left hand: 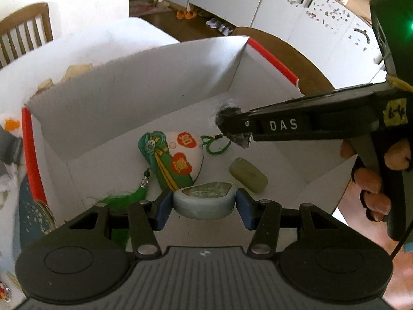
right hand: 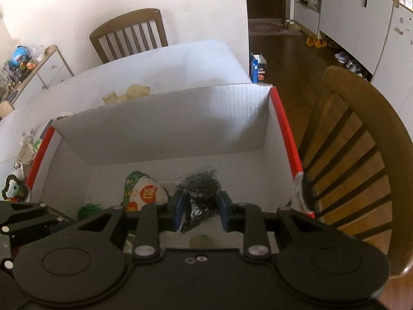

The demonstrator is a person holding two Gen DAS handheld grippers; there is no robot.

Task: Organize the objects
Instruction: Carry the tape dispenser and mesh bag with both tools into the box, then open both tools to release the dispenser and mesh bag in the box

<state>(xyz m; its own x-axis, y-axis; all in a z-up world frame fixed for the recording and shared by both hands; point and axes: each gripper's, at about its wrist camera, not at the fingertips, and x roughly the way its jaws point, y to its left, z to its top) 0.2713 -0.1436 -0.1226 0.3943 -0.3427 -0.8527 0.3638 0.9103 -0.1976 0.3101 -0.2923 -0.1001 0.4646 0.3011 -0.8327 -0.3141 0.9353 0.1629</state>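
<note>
A white cardboard box point(left hand: 144, 87) with red-edged sides stands on the table, and both grippers hang over it. My left gripper point(left hand: 204, 204) is shut on a pale grey-blue rounded case point(left hand: 204, 202), just above the box floor. My right gripper point(right hand: 202, 209) is shut on a clear bag of small black pieces point(right hand: 202, 193); in the left wrist view it reaches in from the right, with the bag point(left hand: 232, 126) at its tip. Inside the box lie a green and white embroidered pouch point(left hand: 173, 160) with a green tassel point(left hand: 121, 199), and a pale green bar point(left hand: 249, 175).
A wooden chair point(right hand: 356, 160) stands close to the box's right side, another chair point(right hand: 131, 33) at the table's far end. Pale yellow blocks point(right hand: 129, 94) lie behind the box. Small toys and clutter point(right hand: 15, 188) sit left of it. The person's fingers point(left hand: 371, 183) grip the right tool's handle.
</note>
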